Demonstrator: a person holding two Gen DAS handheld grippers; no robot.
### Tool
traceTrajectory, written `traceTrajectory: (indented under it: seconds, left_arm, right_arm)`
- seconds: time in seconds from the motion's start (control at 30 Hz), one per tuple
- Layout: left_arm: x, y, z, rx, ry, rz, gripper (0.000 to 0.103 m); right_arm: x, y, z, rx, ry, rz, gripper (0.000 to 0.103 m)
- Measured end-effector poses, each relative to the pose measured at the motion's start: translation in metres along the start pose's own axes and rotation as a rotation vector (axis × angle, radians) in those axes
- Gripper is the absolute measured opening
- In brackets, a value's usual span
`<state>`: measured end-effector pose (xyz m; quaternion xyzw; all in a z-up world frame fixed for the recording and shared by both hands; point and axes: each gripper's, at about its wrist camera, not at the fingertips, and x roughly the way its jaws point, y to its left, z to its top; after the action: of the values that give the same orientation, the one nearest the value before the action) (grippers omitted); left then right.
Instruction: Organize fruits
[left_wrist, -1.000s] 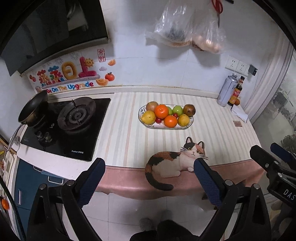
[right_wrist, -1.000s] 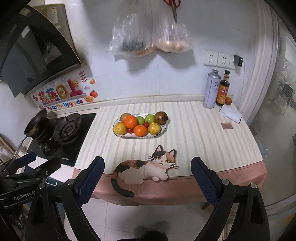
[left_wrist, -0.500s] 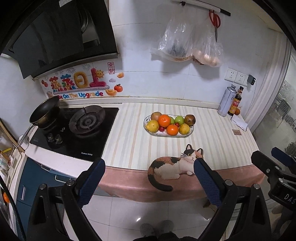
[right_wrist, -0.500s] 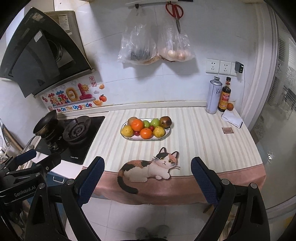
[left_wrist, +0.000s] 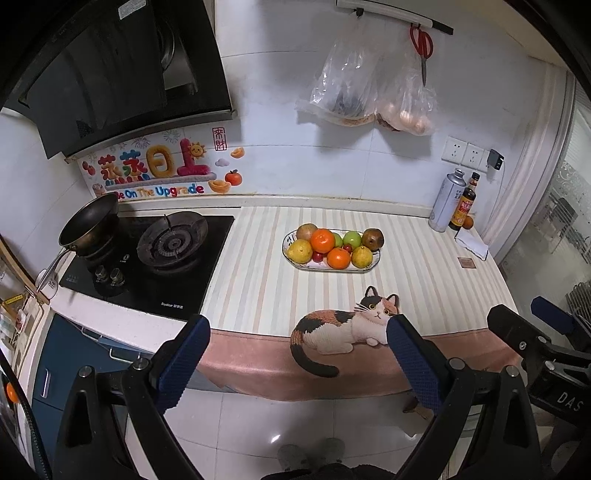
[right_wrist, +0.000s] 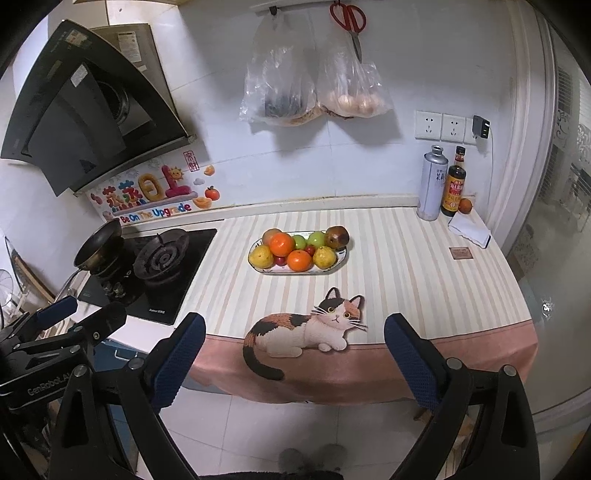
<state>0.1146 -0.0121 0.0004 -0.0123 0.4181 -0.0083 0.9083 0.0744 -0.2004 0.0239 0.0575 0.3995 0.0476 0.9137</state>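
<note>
Blue-padded hand-held grippers, left (left_wrist: 297, 349) and right (right_wrist: 293, 345), agape before fruit plate (right_wrist: 341, 263).

A home kitchen: gas hob (left_wrist: 155, 258) and range hood (left_wrist: 110, 70) left of the fingers, fruit plate (left_wrist: 332, 266) ahead, wall sockets (right_wrist: 441, 126).

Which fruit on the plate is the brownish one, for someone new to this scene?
On the striped counter, find the oval fruit plate behind the cat picture. The brownish fruit sits at its right end toward the wall, the only dark, dull one beside green and orange fruit.
</note>
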Motion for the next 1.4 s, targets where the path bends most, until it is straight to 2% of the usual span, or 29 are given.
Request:
traceTrajectory:
  seconds: [0.23,0.7,0.9,1.1,1.4]
  left_arm:
    - [0.025,0.001,0.013,-0.004,0.039,0.008,0.098]
    - [0.118,0.009,0.047,0.007,0.133,0.069,0.098]
    - [0.152,0.009,0.057,0.003,0.182,0.059,0.098]
    - [0.171,0.006,0.058,0.006,0.237,0.036,0.098]
    - [0.174,0.005,0.059,0.005,0.253,0.025,0.098]
  right_arm:
    - [0.036,-0.001,0.017,-0.01,0.032,-0.018,0.1]
    - [0.134,-0.005,0.051,-0.029,0.139,-0.052,0.1]
    - [0.17,-0.012,0.056,-0.026,0.197,-0.072,0.1]
    - [0.187,-0.015,0.058,-0.022,0.238,-0.068,0.1]
    - [0.191,-0.012,0.056,-0.042,0.27,-0.064,0.1]
